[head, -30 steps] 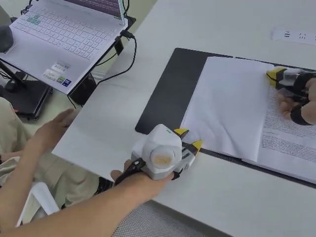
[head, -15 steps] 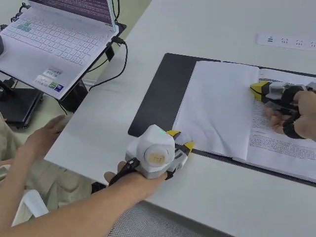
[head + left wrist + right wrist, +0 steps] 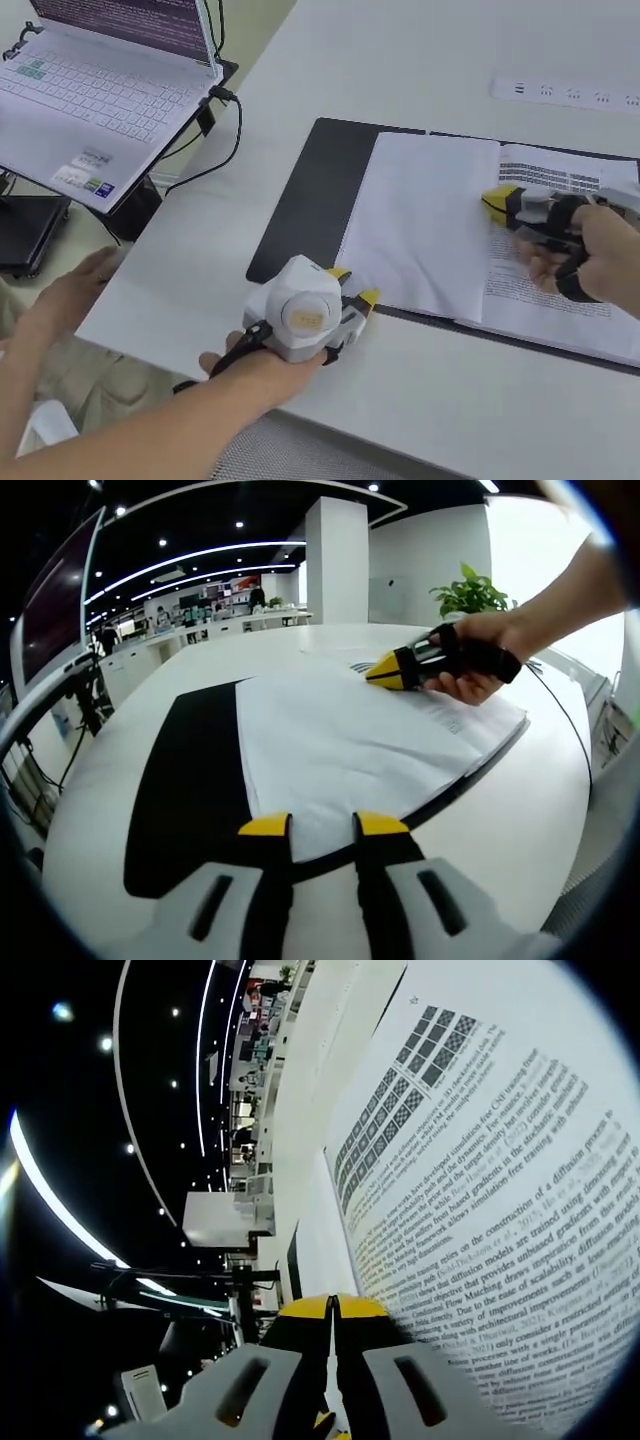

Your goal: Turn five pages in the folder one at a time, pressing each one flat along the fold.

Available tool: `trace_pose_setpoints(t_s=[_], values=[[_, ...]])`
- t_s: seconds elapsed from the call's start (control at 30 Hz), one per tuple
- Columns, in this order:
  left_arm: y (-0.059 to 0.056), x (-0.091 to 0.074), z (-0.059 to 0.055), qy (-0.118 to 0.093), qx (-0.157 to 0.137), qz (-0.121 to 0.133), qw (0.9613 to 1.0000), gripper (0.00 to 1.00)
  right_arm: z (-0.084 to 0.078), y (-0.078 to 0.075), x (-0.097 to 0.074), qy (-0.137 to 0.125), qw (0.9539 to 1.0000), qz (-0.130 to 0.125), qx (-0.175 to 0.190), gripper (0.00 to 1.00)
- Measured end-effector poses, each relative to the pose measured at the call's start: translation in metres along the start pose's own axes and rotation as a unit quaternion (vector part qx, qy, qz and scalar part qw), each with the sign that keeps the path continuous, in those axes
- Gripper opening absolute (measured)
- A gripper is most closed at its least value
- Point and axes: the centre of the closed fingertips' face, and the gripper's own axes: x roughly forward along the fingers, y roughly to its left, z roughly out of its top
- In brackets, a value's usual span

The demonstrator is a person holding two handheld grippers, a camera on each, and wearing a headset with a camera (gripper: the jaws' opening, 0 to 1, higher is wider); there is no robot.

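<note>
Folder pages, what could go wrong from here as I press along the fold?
1. The turned blank page looks rippled; dragging the shut right gripper along the fold could set those ripples into creases.
2. The left gripper sits with open jaws at that page's near edge; a nudge might catch or lift the corner.
3. The right gripper's narrow tip on the printed page may scuff it if pressed hard.
</note>
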Motion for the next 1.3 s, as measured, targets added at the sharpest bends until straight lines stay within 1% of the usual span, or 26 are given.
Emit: trace_pose_setpoints(t_s=[0.07, 0.17, 0.27, 0.3, 0.43, 0.63, 1.1, 1.17, 1.3], values=[[0.0, 0.0, 0.0, 0.0, 0.0, 0.0, 1.0, 0.22, -0.004, -0.001, -0.002, 0.008, 1.0, 0.003, 0.001, 0.0], [0.001, 0.001, -0.001, 0.0, 0.0, -0.001, 1.0, 0.22, -0.018, 0.0, -0.006, 0.028, 0.9996, 0.003, -0.006, 0.0], [0.002, 0.001, -0.002, 0.001, 0.001, -0.001, 1.0, 0.22, -0.025, -0.001, -0.009, 0.032, 0.9995, 0.003, -0.007, 0.0], [0.001, 0.001, -0.002, 0.001, 0.002, -0.001, 1.0, 0.22, -0.029, -0.002, -0.009, 0.036, 0.9993, 0.003, -0.008, 0.0], [0.001, 0.001, -0.002, 0.002, 0.004, -0.002, 1.0, 0.22, -0.038, -0.006, -0.015, 0.04, 0.9992, 0.003, -0.006, 0.0], [-0.001, 0.0, 0.0, 0.002, 0.006, -0.002, 1.0, 0.22, -0.048, -0.012, -0.024, 0.046, 0.9989, -0.001, -0.008, 0.0], [-0.001, -0.001, 0.0, 0.004, 0.006, -0.002, 1.0, 0.22, -0.085, -0.028, -0.049, 0.058, 0.9983, -0.005, -0.006, 0.0], [-0.001, -0.001, 0.0, 0.005, 0.01, -0.001, 0.9999, 0.22, -0.087, -0.029, -0.051, 0.059, 0.9982, -0.008, -0.009, 0.0], [-0.002, -0.001, 0.0, 0.004, 0.008, 0.0, 1.0, 0.22, -0.094, -0.033, -0.056, 0.062, 0.9979, -0.01, -0.011, 0.0]])
